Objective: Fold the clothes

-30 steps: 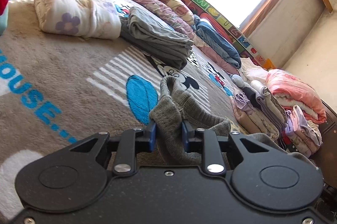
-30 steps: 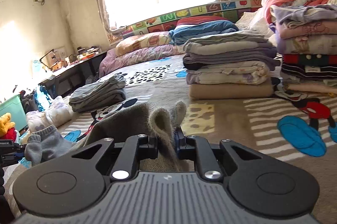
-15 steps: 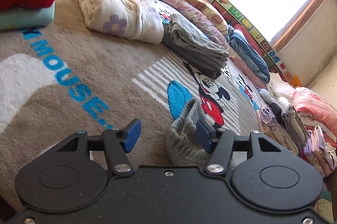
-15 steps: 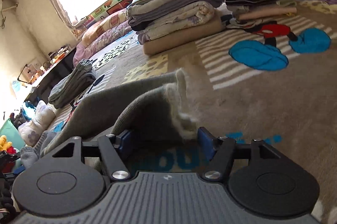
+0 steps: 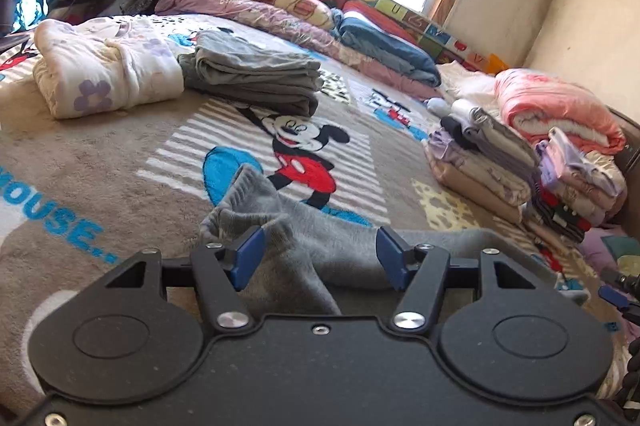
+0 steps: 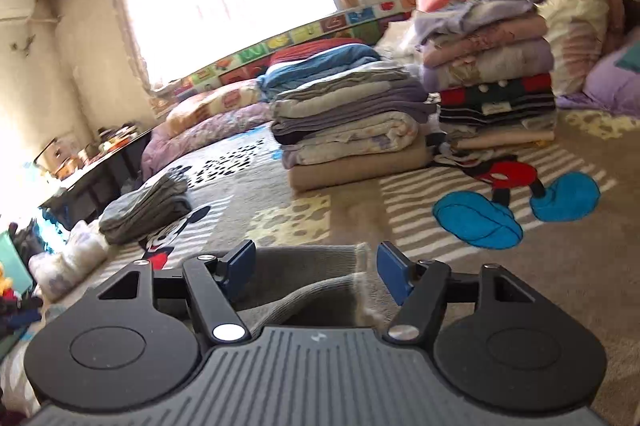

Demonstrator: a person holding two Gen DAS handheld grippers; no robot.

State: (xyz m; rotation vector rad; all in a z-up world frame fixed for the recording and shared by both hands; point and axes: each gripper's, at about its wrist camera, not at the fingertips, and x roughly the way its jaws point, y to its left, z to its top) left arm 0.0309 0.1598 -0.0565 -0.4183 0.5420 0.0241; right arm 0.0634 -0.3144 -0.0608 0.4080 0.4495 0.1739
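A grey knit garment (image 5: 304, 238) lies on the Mickey Mouse blanket (image 5: 120, 170). One end is bunched between and beyond my left gripper's fingers. My left gripper (image 5: 320, 258) is open, and its blue pads stand either side of the cloth without pinching it. In the right wrist view the other end of the grey garment (image 6: 316, 290) lies flat between the fingers of my right gripper (image 6: 316, 266), which is open too. The garment runs from one gripper to the other.
A folded grey pile (image 5: 252, 78) and a white flowered bundle (image 5: 104, 70) lie at the far left. Two tall stacks of folded clothes (image 6: 352, 130) (image 6: 492, 74) stand to the right, with a pink quilt (image 5: 556, 106) behind. Bedding (image 5: 280, 6) lines the window wall.
Both grippers were shut on the grey garment and held it up. They have opened, and the garment now lies on the blanket. Both have drawn back slightly.
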